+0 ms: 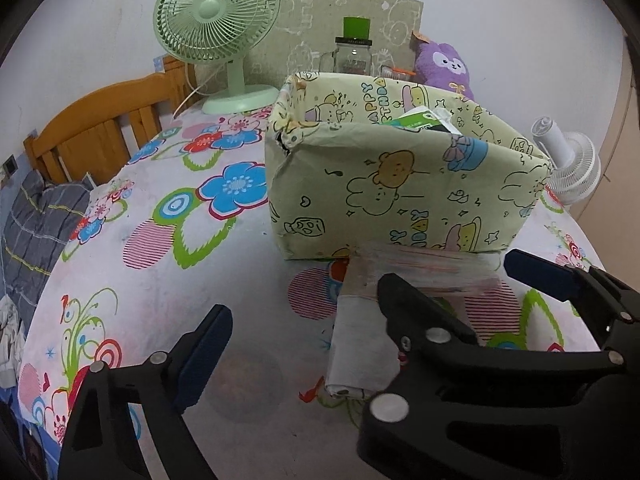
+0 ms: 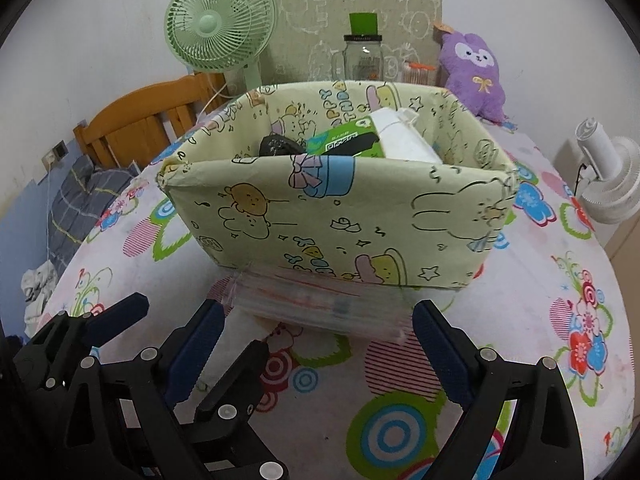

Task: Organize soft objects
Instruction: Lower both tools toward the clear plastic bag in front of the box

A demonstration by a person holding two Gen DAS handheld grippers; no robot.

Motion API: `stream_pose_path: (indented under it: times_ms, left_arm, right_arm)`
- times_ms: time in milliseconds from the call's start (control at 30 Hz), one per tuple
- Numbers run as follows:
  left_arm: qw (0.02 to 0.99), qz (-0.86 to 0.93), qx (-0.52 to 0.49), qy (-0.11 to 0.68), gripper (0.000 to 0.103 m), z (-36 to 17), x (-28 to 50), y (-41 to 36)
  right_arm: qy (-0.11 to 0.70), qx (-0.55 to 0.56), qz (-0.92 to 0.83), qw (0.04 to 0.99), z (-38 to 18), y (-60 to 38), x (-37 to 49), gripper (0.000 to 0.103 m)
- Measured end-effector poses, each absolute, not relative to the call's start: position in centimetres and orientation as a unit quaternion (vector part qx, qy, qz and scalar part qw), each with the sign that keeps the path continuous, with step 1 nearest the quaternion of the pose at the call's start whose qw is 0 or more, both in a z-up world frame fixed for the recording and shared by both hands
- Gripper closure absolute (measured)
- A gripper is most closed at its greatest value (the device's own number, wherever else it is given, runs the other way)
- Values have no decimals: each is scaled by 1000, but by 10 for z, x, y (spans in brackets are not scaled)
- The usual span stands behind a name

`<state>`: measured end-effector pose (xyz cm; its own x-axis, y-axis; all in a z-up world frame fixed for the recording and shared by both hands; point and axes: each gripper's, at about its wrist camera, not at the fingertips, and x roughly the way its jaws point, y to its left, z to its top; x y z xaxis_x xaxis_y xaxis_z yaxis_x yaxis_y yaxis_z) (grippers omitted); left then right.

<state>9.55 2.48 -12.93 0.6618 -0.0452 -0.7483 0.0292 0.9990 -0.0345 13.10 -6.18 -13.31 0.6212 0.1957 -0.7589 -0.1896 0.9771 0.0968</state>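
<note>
A pale green cartoon-print storage box stands on the flowered table. Inside it lie a green packet, a white packet and a black item. A stack of clear zip bags lies on the table against the box's near side, on a white folded cloth. My right gripper is open, its fingers either side of the bag stack; it also shows in the left wrist view. My left gripper is open and empty, just left of the bags; it also shows in the right wrist view.
A green desk fan, a glass jar with a green lid and a purple plush toy stand behind the box. A white fan is at the right edge. A wooden bed frame and a grey blanket are on the left.
</note>
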Motion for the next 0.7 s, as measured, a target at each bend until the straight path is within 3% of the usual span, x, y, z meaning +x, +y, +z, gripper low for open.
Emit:
stream_pose_path:
  times_ms: [500, 700]
  left_arm:
    - [899, -33, -15, 437, 23, -142, 111, 27]
    - [898, -37, -16, 439, 28, -144, 112, 25]
  right_arm:
    - [447, 16, 102, 889, -152, -52, 152, 7]
    - [442, 15, 98, 891, -152, -55, 152, 15]
